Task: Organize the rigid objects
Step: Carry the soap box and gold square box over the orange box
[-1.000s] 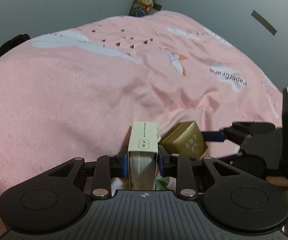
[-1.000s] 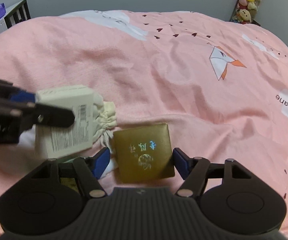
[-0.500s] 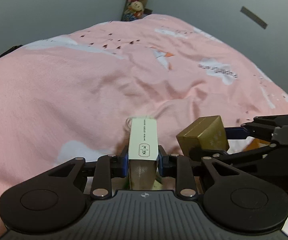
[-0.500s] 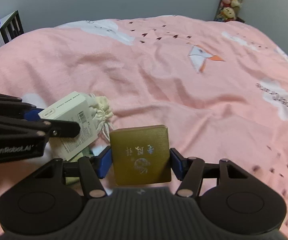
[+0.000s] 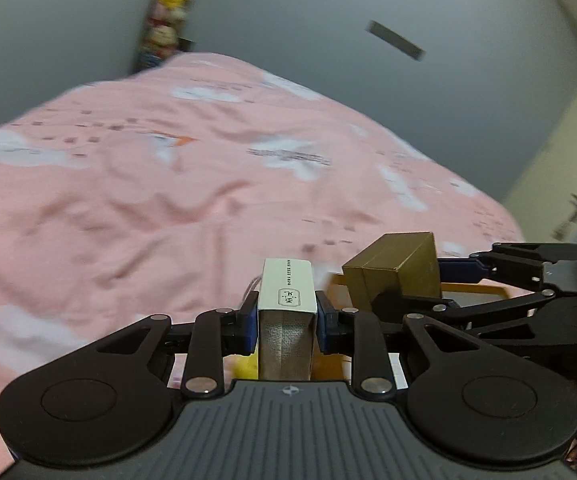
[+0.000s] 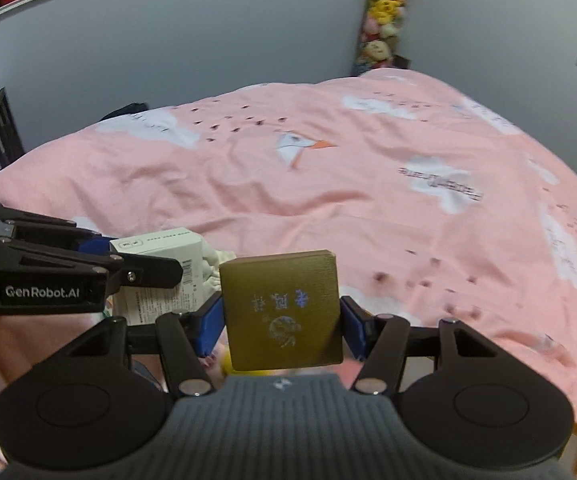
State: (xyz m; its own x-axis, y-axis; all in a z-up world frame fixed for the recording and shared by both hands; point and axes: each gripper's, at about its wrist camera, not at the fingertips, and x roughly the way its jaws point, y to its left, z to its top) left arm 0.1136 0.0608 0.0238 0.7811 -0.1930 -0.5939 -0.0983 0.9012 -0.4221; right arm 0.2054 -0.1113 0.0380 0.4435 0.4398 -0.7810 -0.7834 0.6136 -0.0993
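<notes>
Gold box (image 6: 282, 310) up off the pink bed (image 6: 368, 200), right gripper (image 6: 282, 320) jaws just closed onto its sides; white carton (image 5: 286, 300) pinched narrow in the left gripper (image 5: 286, 320) beside it. Best carried level, apart, no knocking together.

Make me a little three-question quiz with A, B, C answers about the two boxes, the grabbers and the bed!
1. Where is the white box?
A. between the left gripper fingers
B. lying on the pink bedspread
C. on the wall shelf

2. What colour is the box in the right gripper?
A. blue
B. gold
C. green

3. How is the gold box held?
A. lying loose
B. clamped on both sides
C. hanging from a string

Answers: 1 A, blue pads press its two sides. 2 B, its face is plainly gold. 3 B, both pads touch its edges, above the bed.
</notes>
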